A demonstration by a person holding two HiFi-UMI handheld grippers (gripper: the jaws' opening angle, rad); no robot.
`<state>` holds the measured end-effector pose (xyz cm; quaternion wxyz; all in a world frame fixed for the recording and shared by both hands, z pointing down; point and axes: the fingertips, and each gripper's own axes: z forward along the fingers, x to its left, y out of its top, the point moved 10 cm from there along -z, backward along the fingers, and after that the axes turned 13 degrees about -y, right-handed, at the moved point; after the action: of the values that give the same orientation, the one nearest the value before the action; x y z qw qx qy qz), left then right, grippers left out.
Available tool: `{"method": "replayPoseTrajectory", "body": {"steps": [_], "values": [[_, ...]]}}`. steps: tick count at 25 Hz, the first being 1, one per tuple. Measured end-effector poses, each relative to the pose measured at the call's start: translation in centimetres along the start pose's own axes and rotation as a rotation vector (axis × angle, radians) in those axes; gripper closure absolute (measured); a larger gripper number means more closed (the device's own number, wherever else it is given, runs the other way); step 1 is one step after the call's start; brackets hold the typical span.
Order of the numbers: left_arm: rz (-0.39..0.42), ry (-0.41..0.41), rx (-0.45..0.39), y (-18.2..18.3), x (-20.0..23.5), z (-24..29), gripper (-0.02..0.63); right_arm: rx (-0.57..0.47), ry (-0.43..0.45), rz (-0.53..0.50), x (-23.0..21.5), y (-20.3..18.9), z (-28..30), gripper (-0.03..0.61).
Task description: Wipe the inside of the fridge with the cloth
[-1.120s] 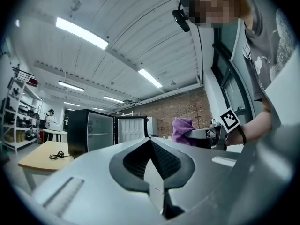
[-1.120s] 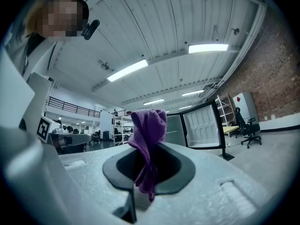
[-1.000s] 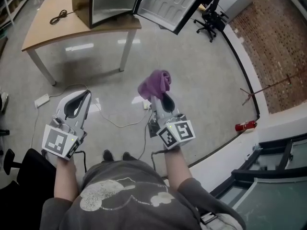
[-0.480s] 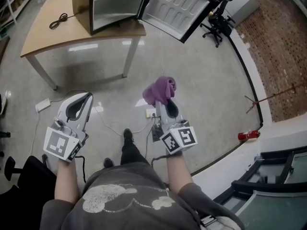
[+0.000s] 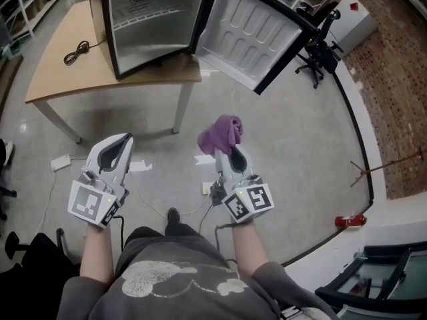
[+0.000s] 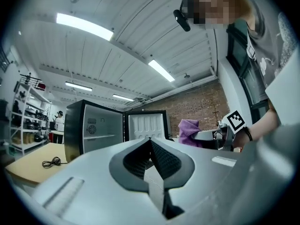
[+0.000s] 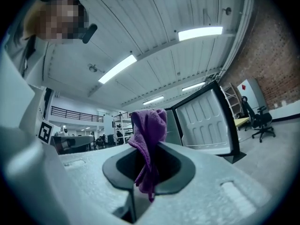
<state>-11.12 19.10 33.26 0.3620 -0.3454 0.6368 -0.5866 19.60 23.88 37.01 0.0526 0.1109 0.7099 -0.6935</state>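
Note:
A small black fridge (image 5: 143, 29) stands on a wooden table (image 5: 67, 75), its door (image 5: 250, 35) swung wide open to the right; the pale inside with one shelf shows. My right gripper (image 5: 223, 147) is shut on a purple cloth (image 5: 221, 133), which bunches above the jaws; in the right gripper view the cloth (image 7: 148, 139) hangs between them. My left gripper (image 5: 115, 145) is shut with nothing in it; its jaws meet in the left gripper view (image 6: 151, 142). Both grippers are held over the floor, well short of the fridge (image 6: 93, 130).
A black cable (image 5: 77, 51) lies coiled on the table left of the fridge. Office chairs (image 5: 320, 55) stand behind the open door. White cables and a power strip (image 5: 60, 162) lie on the floor. A red object (image 5: 350, 221) sits by the curved floor edge at right.
The fridge and table have come closer and lower in view, showing more of the fridge's inside. Both grippers kept their hold and stance; the cloth stays in the right one.

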Motion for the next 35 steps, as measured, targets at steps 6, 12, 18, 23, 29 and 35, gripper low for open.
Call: {"method": "replayPoseTrajectory", "body": {"steps": [6, 12, 18, 23, 29, 35], "values": [[-0.012, 0.081, 0.014, 0.2, 2.5, 2.8, 0.595, 0.031, 0.126, -0.011, 0.2, -0.1, 7.0, 0.54], [0.017, 0.12, -0.006, 0.2, 7.3, 4.6, 0.595, 0.051, 0.252, 0.007, 2.2, -0.6, 14.3, 0.538], [0.024, 0.22, -0.018, 0.9, 16.1, 7.2, 0.595, 0.029, 0.385, -0.016, 6.0, 0.4, 25.4, 0.538], [0.063, 0.249, -0.031, 1.4, 22.9, 9.3, 0.595, 0.013, 0.487, -0.044, 9.7, 1.4, 35.1, 0.539], [0.068, 0.288, -0.028, 1.4, 28.6, 10.3, 0.595, -0.018, 0.571, -0.104, 14.2, 2.0, 43.8, 0.54], [0.071, 0.358, -0.033, 1.4, 31.3, 9.9, 0.595, 0.039, 0.624, -0.128, 17.4, 1.5, 49.5, 0.54]]}}
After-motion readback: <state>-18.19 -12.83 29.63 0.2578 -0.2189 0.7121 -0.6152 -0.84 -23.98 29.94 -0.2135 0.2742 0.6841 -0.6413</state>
